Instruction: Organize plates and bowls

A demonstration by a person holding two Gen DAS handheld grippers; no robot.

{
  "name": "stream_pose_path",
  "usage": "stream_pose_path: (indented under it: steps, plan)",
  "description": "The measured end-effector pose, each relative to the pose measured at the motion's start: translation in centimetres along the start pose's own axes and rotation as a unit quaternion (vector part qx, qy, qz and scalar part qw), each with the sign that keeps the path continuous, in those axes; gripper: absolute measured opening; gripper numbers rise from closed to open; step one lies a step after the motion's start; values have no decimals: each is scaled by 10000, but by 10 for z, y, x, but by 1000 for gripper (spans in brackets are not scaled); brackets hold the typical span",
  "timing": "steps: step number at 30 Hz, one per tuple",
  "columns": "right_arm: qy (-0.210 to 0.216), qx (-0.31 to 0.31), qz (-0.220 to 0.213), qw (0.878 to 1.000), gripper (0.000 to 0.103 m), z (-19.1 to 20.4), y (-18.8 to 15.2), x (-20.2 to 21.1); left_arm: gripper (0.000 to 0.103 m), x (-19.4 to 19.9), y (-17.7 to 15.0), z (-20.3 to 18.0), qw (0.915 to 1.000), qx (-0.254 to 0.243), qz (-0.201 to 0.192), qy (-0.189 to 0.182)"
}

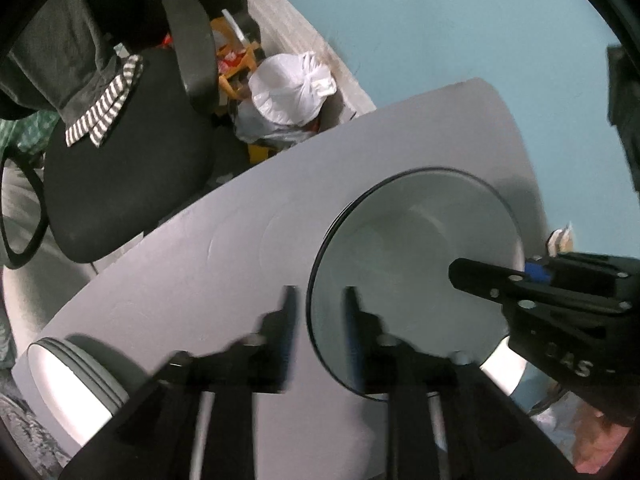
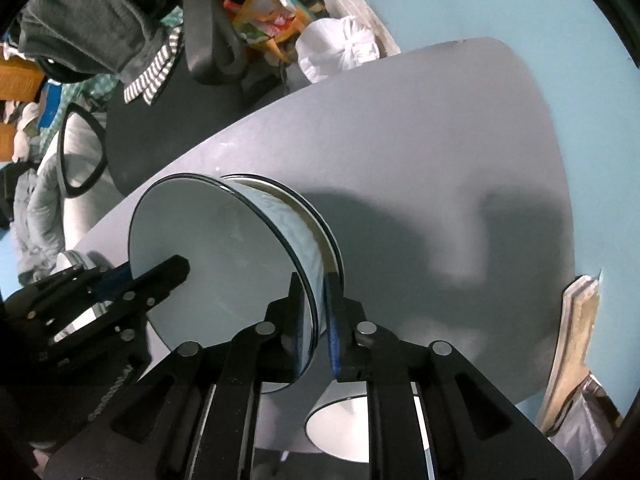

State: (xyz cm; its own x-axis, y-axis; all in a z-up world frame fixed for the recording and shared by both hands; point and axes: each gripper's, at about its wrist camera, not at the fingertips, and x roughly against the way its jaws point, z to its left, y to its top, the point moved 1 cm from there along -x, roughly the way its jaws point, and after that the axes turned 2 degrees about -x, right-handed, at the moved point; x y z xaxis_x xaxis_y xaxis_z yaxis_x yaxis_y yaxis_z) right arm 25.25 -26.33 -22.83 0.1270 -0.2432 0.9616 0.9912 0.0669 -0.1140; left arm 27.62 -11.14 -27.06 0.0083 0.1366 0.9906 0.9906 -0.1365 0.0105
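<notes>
A pale bowl (image 1: 416, 248) with a thin dark rim stands over the grey table (image 1: 180, 280). In the right wrist view the bowl (image 2: 224, 260) nests in a second dark-rimmed bowl (image 2: 320, 224). My left gripper (image 1: 320, 312) is open and straddles the near rim, with a gap on each side. My right gripper (image 2: 316, 316) straddles the opposite rim with one finger inside the bowl, and thin slivers of gap show at the pads. Each gripper appears in the other's view: the right gripper (image 1: 480, 276) and the left gripper (image 2: 140, 270).
A stack of white plates (image 1: 72, 380) lies at the table's near left corner. Another white bowl (image 2: 340, 420) sits below my right gripper. A black office chair (image 1: 120, 180) with clothes and a tied white bag (image 1: 288, 92) stand beyond the table edge.
</notes>
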Motion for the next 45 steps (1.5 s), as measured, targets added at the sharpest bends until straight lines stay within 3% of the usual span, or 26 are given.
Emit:
stream_pose_path:
  steps: [8,14,17,20,38,45]
  plan:
    - [-9,181,193,9996,37,8,3,4,46,10,-7,10,9997,140,-161,147]
    - [-253,316,67,9992,44,14,2,10,46,21,-9,14,9993,245,-259,83]
    - [-330,349,-6,9988,46,15,0,14,53,31,-10,14,9991,249,-347,67]
    - [-411,400,-188,9982,57,16,-4,23,53,46,-15,12,9982,277,-531,20]
    - [-532,447,-1432,9873,67,7,-42,116,59,123,-56,-17,9914,-24,-1297,167]
    - [-448,422,-1822,9813,71,1,-64,148,60,145,-70,-30,9895,-183,-1430,8]
